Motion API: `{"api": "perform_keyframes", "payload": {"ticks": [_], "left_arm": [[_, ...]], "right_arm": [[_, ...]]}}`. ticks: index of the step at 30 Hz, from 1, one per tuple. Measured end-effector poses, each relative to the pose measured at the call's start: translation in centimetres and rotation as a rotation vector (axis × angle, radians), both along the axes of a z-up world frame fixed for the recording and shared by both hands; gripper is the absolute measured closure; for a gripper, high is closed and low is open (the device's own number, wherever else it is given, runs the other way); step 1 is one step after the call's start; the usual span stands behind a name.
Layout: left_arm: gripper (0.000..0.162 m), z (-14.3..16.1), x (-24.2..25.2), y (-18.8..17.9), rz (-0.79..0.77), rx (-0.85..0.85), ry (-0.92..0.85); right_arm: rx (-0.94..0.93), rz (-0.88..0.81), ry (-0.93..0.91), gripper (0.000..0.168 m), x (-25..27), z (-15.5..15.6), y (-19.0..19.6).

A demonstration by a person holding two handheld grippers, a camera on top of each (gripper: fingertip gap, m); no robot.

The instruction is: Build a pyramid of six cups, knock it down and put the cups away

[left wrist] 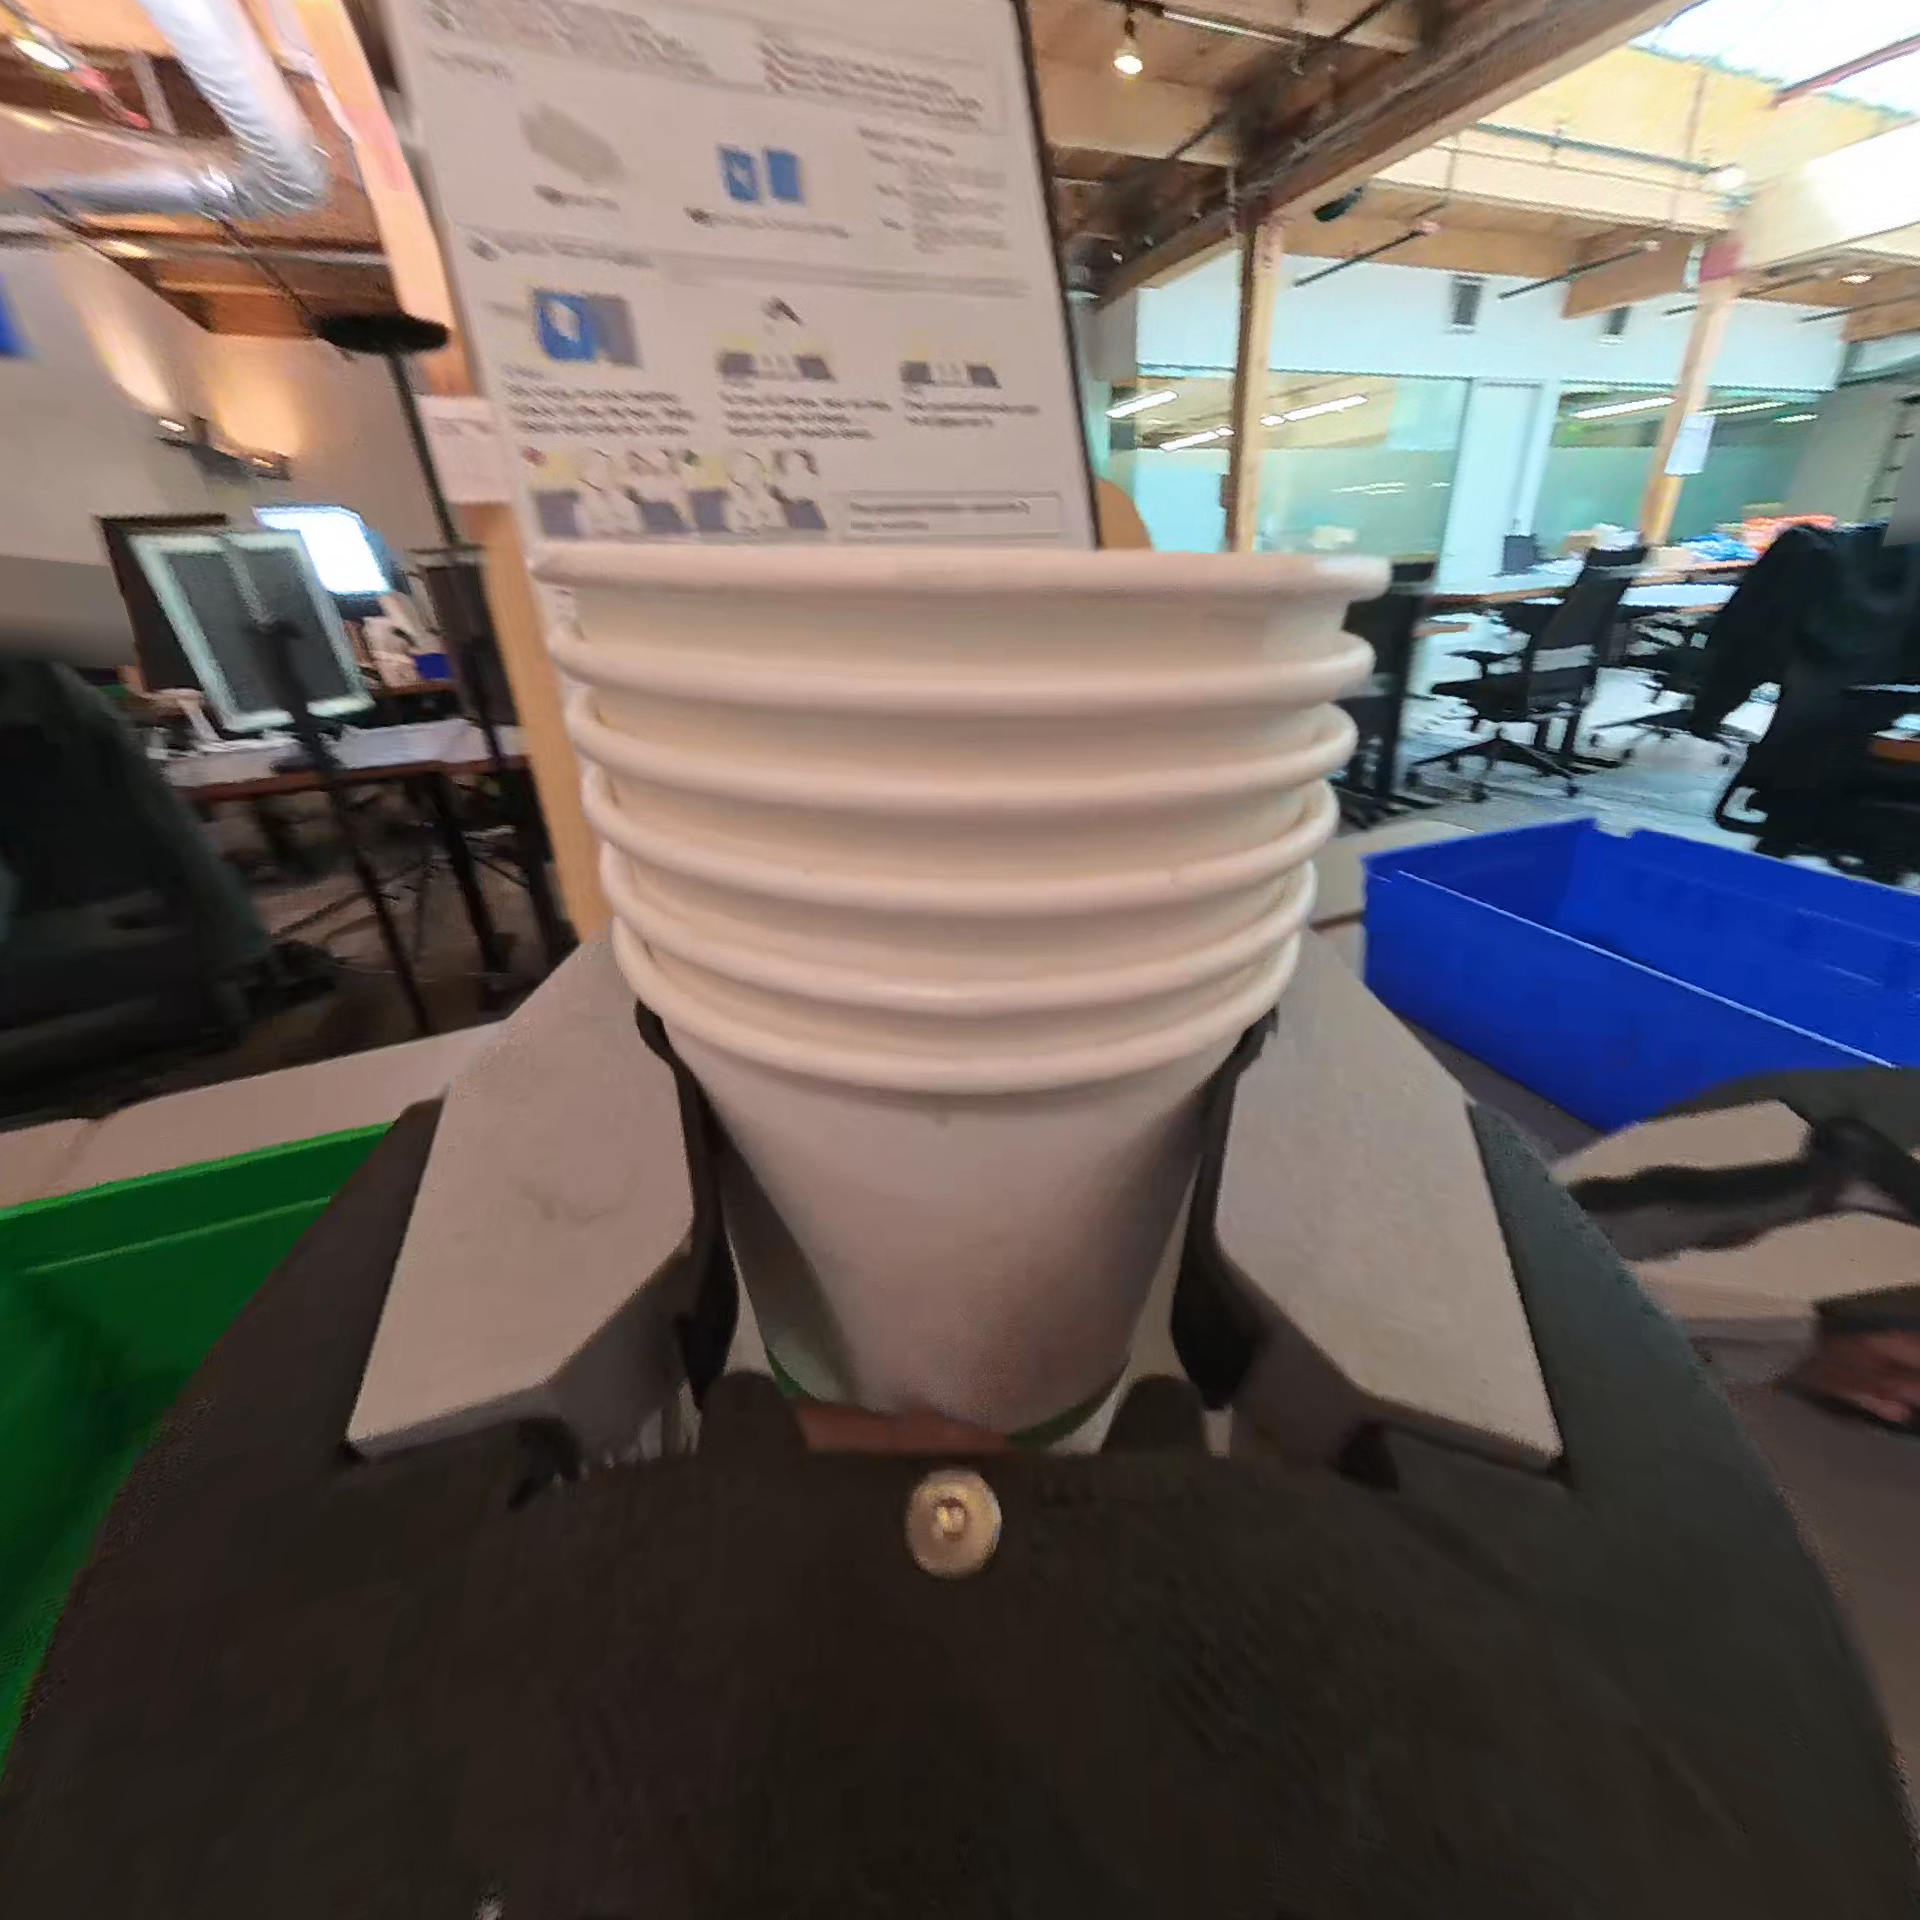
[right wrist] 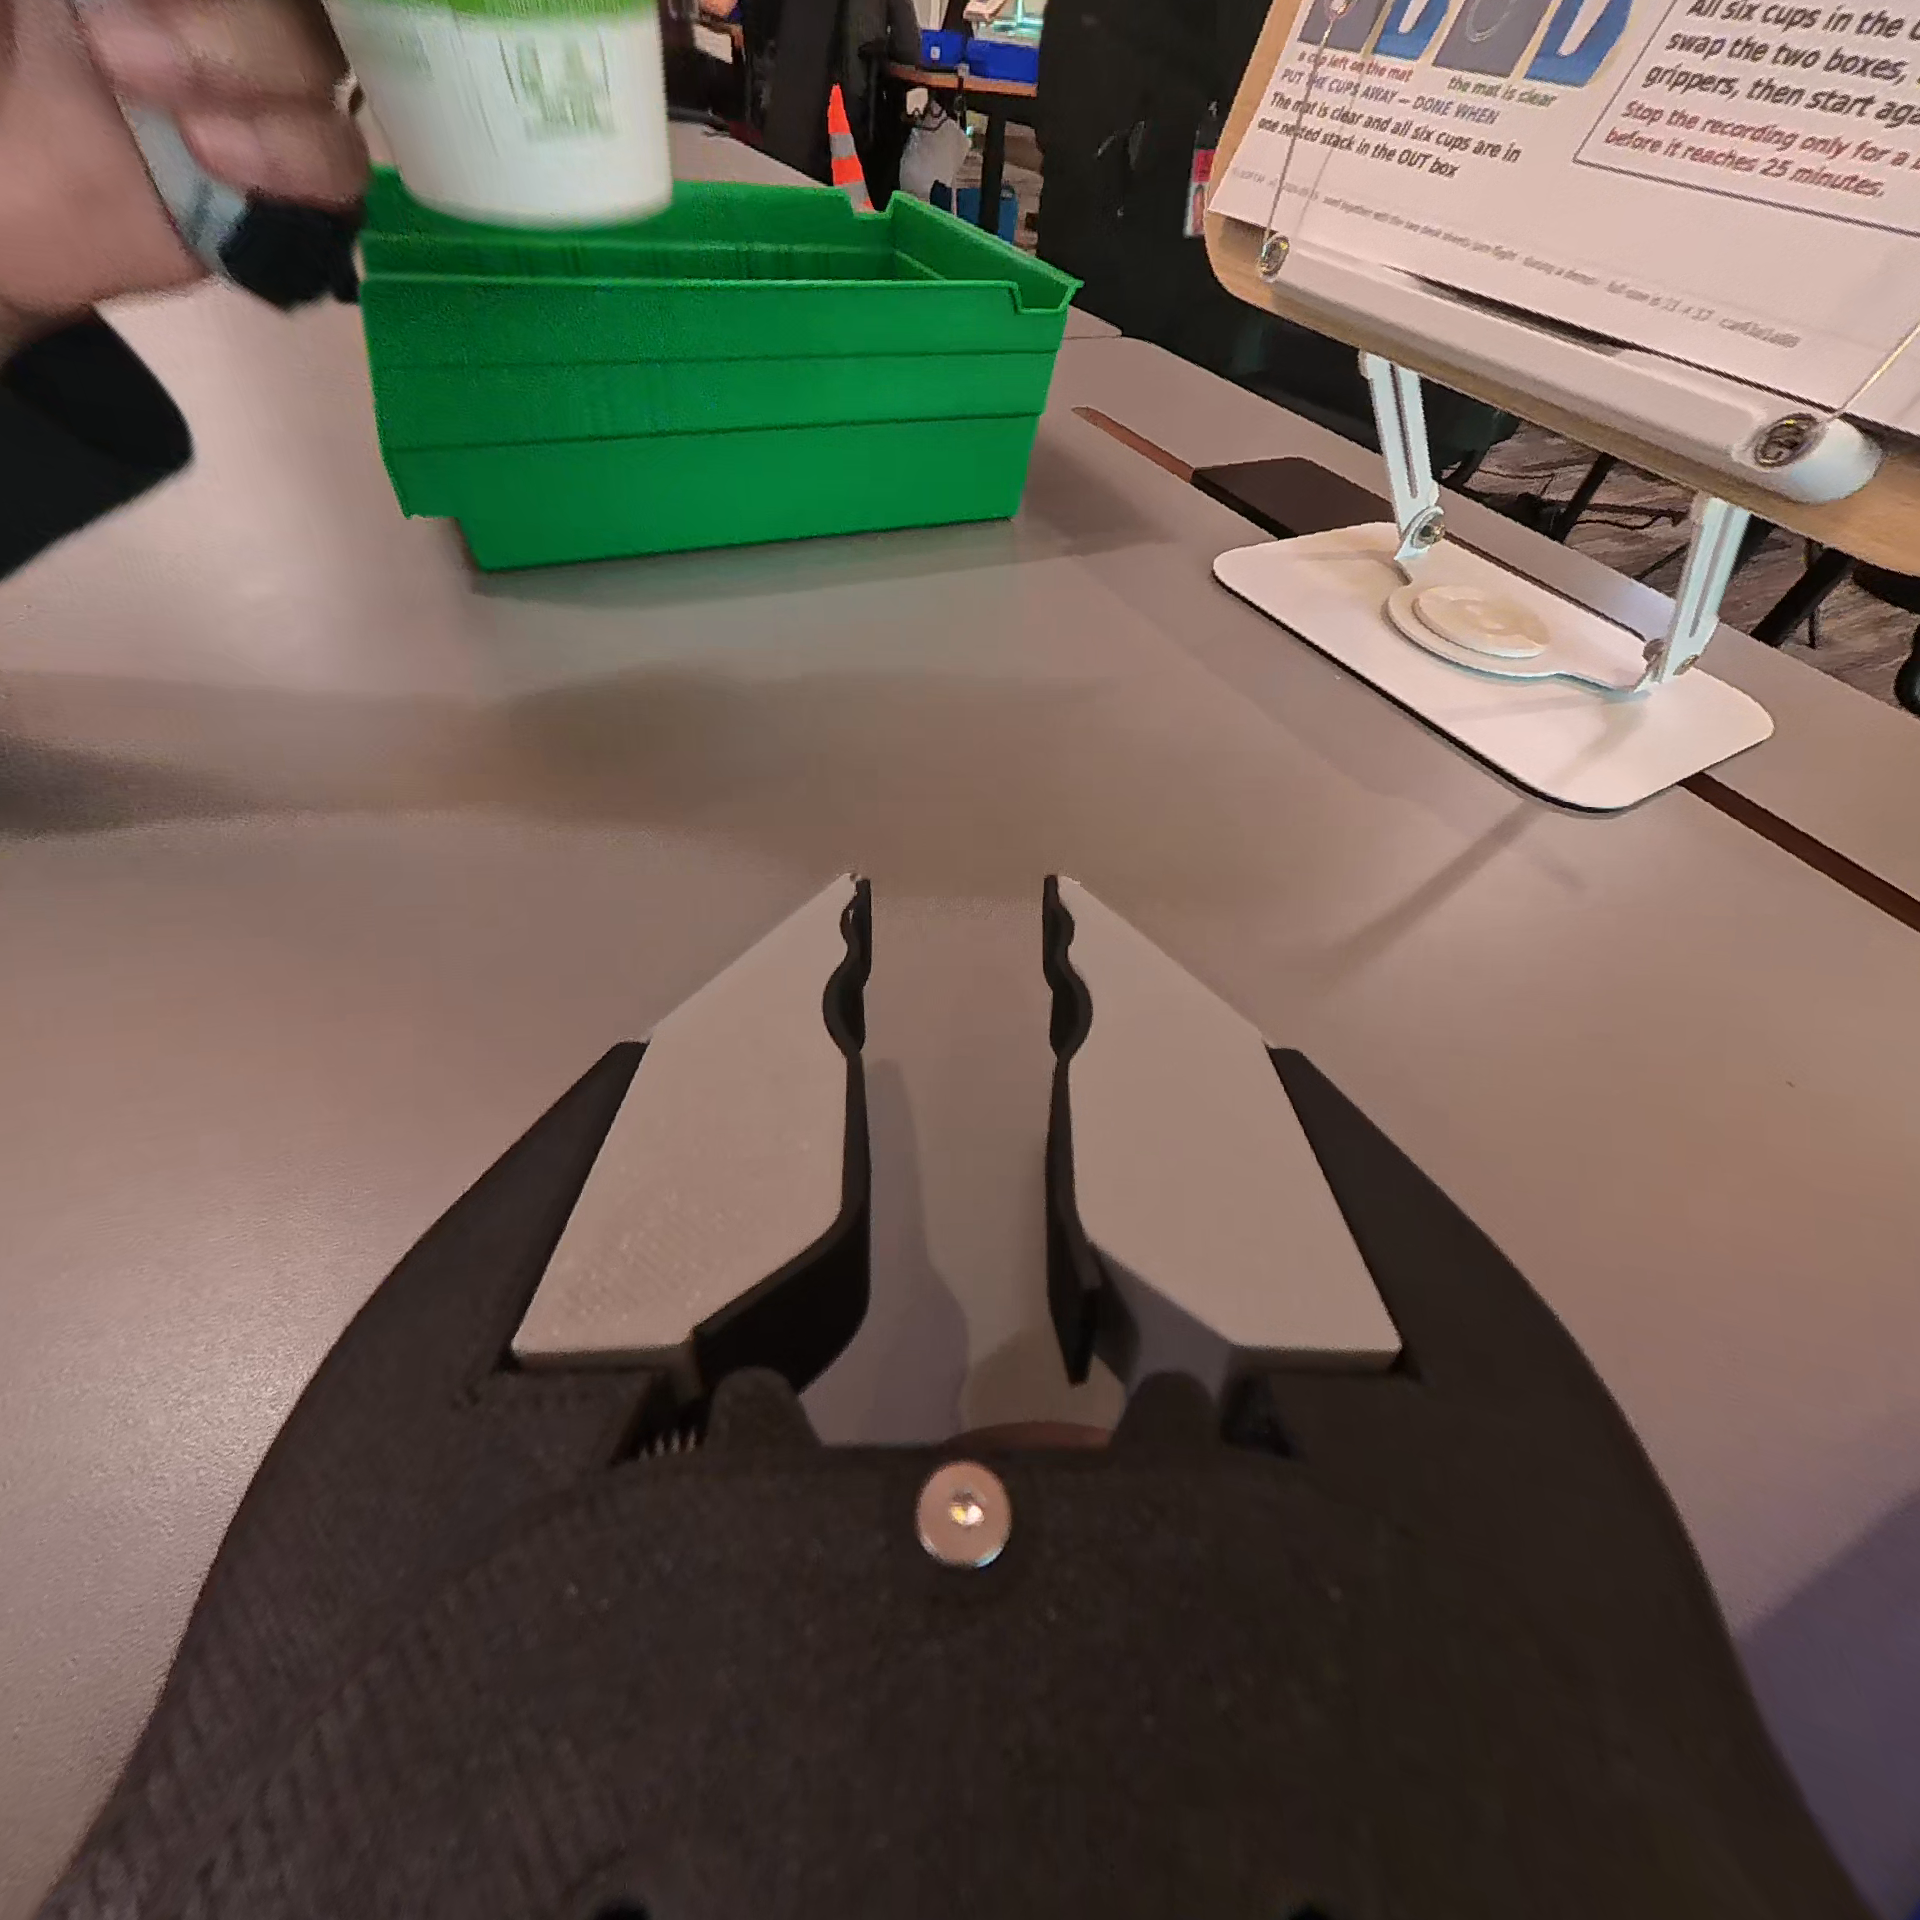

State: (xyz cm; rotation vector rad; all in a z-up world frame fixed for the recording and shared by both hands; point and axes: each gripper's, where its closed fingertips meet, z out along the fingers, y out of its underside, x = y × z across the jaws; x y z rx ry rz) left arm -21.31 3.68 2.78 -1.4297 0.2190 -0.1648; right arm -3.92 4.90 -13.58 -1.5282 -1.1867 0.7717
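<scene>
6 nested white paper cups (left wrist: 956, 935) gripped by left gripper (left wrist: 951, 1101) jaws | right gripper (right wrist: 956, 914) jaws slightly apart, empty | ribbed green bin (right wrist: 707, 395)

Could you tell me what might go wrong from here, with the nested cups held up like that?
1. The left tool grips only the lowest cup of the nested cup stack; the five above sit loose and could slide off if it tilts.
2. The stack hangs above the green bin, so a low swing could knock its rim.
3. The right tool is empty, its jaws apart over the table, so it cannot steady the stack.
</scene>
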Motion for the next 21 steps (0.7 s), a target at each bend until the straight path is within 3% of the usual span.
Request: {"api": "perform_keyframes", "payload": {"ticks": [1,6,11,16,21], "left_arm": [[0.055,0.9,-1.5,-0.3,0.043,0.019,0.002],[0.056,2.4,-10.2,-0.2,0.250,0.076,-0.006],[0.056,-1.3,-16.0,0.5,0.298,0.029,-0.054],[0.054,-6.8,-18.5,1.0,0.325,-0.098,-0.056],[0.055,-7.5,-18.4,1.4,0.268,-0.138,-0.108]], "right_arm": [[0.004,0.002,-0.008,0.138,-0.1,-0.1,-0.1],[0.011,0.008,-0.025,0.138,-0.2,-0.4,-0.2],[0.008,0.007,-0.020,0.138,-0.2,-0.4,-0.2],[0.005,0.018,-0.032,0.138,-0.4,-0.6,-0.4],[0.000,0.018,-0.030,0.138,-0.4,-0.6,-0.4]]}}
